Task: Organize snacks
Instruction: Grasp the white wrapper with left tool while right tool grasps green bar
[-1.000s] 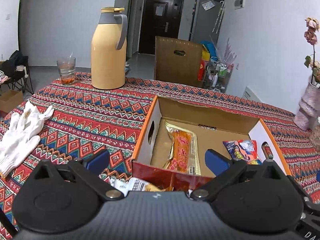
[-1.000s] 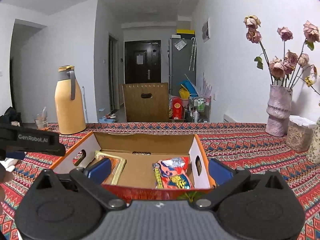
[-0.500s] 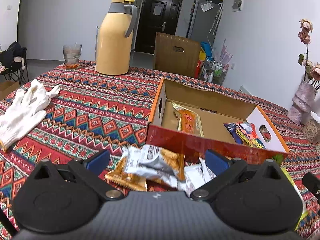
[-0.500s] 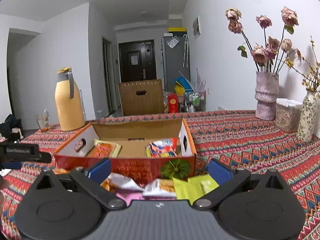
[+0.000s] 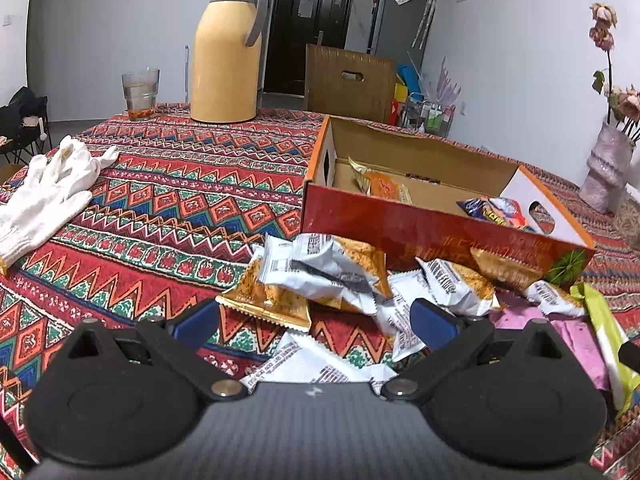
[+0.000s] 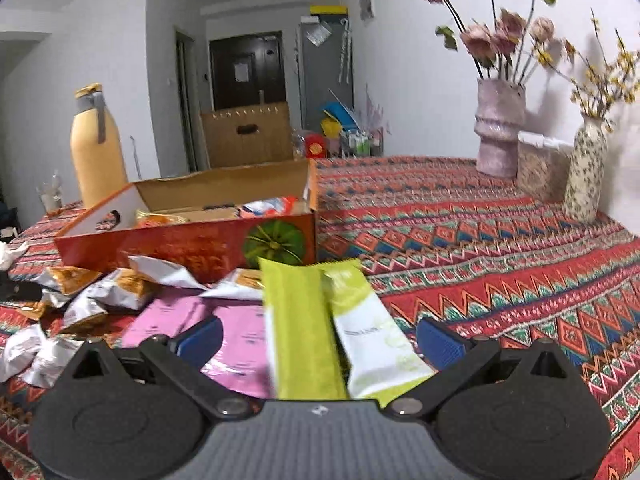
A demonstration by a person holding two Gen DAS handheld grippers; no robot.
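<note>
Risk: both grippers, left (image 5: 314, 322) and right (image 6: 320, 338), are hanging wide open, empty, over crinkly overlapping snack packets (image 5: 328, 272) beside the cardboard box (image 5: 424, 228), so pinching two together or slipping is looking likely.

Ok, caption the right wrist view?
Open right tongs poised over green snack packets before the red box.

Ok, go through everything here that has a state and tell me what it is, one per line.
Left tongs: open, empty.
Right tongs: open, empty.
Cardboard box: open-topped, two packets inside.
Loose snack packets: piled outside the box.
Green packets: lying flat.
Thermos: upright, lid on.
Glass: upright, partly filled.
</note>
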